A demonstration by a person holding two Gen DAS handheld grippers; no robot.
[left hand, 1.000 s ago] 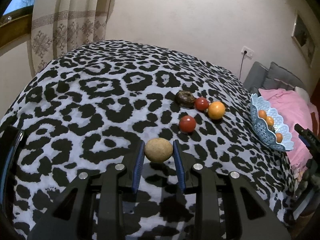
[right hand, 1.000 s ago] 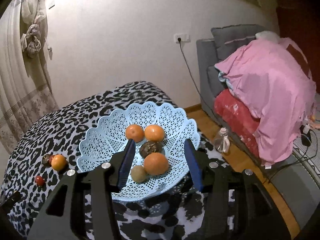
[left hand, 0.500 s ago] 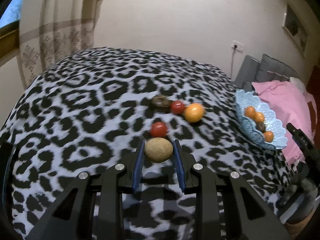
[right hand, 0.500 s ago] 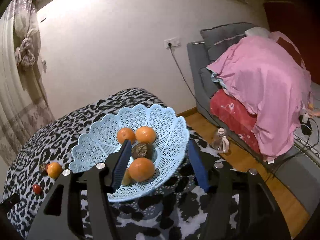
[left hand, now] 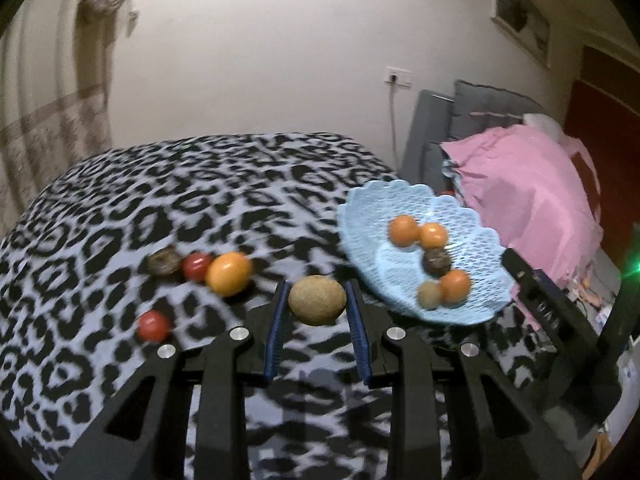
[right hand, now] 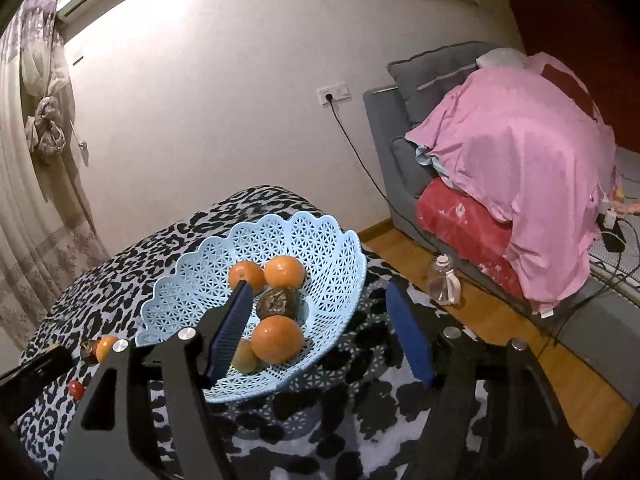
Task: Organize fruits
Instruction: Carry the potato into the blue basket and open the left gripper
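Observation:
My left gripper (left hand: 317, 300) is shut on a brown kiwi (left hand: 317, 299) and holds it above the leopard-print table, left of the light blue basket (left hand: 476, 228). The basket (right hand: 320, 240) holds oranges (right hand: 277, 338), a dark fruit (right hand: 278, 303) and a small kiwi (right hand: 244, 356). On the cloth lie an orange (left hand: 229, 273), two red tomatoes (left hand: 153, 325) and a dark fruit (left hand: 163, 262). My right gripper (right hand: 320, 312) is open and empty over the basket's near right side; it also shows in the left wrist view (left hand: 552, 308).
The table's right edge lies just beyond the basket. A grey sofa with a pink blanket (right hand: 516, 152) stands to the right. A plastic bottle (right hand: 442, 280) stands on the wood floor. A curtain (right hand: 36, 160) hangs at the left.
My left gripper has swung right with the kiwi, away from the loose fruit and close to the basket. My right gripper has opened wider and shifted right of the basket's middle.

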